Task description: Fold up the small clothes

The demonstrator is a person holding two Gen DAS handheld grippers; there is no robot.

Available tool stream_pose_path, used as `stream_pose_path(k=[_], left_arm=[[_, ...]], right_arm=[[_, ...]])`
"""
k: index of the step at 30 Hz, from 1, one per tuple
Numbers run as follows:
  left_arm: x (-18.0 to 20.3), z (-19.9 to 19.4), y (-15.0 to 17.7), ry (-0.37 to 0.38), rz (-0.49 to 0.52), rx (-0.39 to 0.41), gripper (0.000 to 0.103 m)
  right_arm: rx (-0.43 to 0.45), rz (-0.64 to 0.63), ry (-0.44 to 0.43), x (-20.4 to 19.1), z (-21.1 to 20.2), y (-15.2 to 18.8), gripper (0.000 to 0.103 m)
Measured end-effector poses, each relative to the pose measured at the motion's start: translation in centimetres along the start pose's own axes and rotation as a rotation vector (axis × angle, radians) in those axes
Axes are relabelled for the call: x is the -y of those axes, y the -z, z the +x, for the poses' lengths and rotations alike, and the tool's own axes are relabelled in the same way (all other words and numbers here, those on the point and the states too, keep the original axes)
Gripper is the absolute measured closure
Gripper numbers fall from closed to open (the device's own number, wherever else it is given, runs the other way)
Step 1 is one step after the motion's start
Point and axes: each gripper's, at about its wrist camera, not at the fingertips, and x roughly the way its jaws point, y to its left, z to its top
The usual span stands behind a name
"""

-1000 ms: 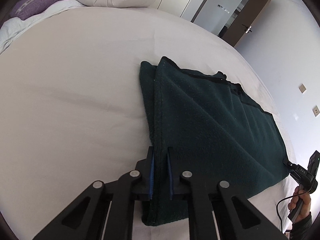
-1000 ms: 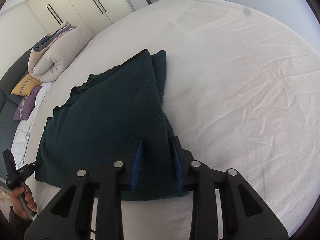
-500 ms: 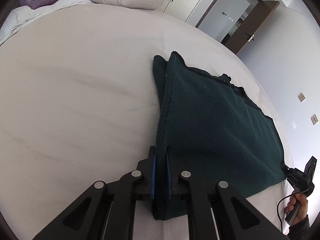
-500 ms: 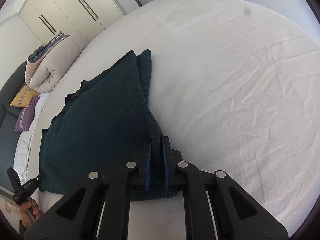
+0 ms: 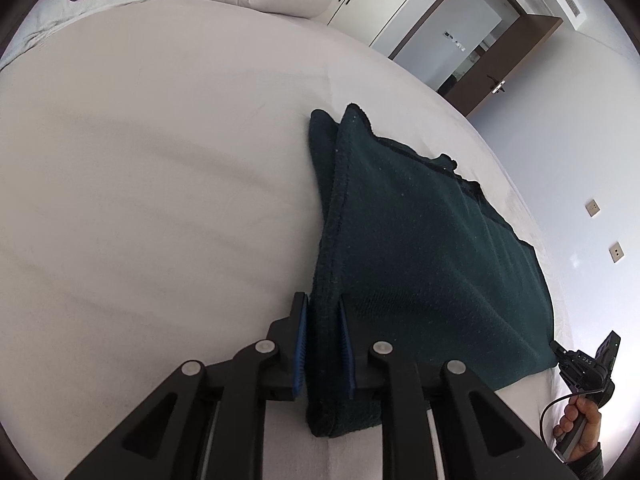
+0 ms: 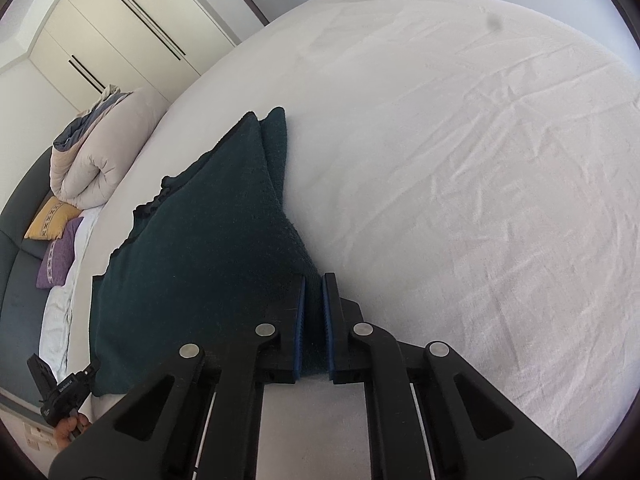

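1. A dark green cloth [image 5: 420, 248] lies on a big bed [image 5: 140, 200] with a white sheet.
2. The cloth is folded over, so two layers show along one edge.
3. The left gripper [image 5: 323, 308] has its jaws clenched on that doubled edge at one near corner. The cloth fills the narrow gap between the blue pads [image 5: 301, 340].
4. The right gripper [image 6: 314, 286] has its jaws squeezed tight on the other near corner of the cloth [image 6: 192, 260]. A thin bit of green shows between its blue pads [image 6: 327, 320].
5. Both held corners are lifted a little, and the cloth slopes down from them to the sheet.
6. The far end of the cloth comes to two soft points that rest on the bed.
7. In the left wrist view, the right gripper shows at the far right edge, with a hand [image 5: 580, 428] around its handle.
8. In the right wrist view, the left gripper shows at the bottom left corner, touching the cloth's corner.
9. A puffy rolled duvet [image 6: 100, 152] sits at the head of the bed.
10. A yellow pillow [image 6: 52, 222] and a purple pillow [image 6: 58, 254] lie just beside it.
11. A white wardrobe [image 6: 120, 36] stands behind the bed.
12. A brown door [image 5: 508, 68] is open in the left wrist view.
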Motion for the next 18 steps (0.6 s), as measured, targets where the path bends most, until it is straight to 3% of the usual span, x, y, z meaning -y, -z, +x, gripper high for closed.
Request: stream_pose_path(k=[5, 11, 13, 16, 17, 18], left_arm=[[0.1, 0.3, -0.1, 0.001, 0.009, 0.003, 0.083], [0.1, -1.1, -0.4, -0.01, -0.03, 0.014, 0.065], [0.2, -2.9, -0.8, -0.05, -0.039, 0.061, 0.058], [1.5, -5.6, -2.2, -0.066, -0.011, 0.154, 0.057], [2.5, -5.9, -2.8, -0.064, 0.022, 0.17, 0.054], [3.9, -5.8, -3.5, -0.061, 0.067, 0.174, 0.047]], right_arm=[[0.001, 0.026, 0.007, 0.6, -0.2, 0.5, 0.097], [0.001, 0.085, -0.029, 1.6, -0.2, 0.7, 0.096], [0.0, 0.104, -0.06, 1.9, -0.6, 0.6, 0.088], [0.029, 0.114, -0.02, 1.8, -2.3, 0.4, 0.065], [0.069, 0.121, -0.017, 1.7, -3.2, 0.2, 0.049], [0.116, 0.119, -0.027, 1.2, -4.2, 0.0, 0.042]])
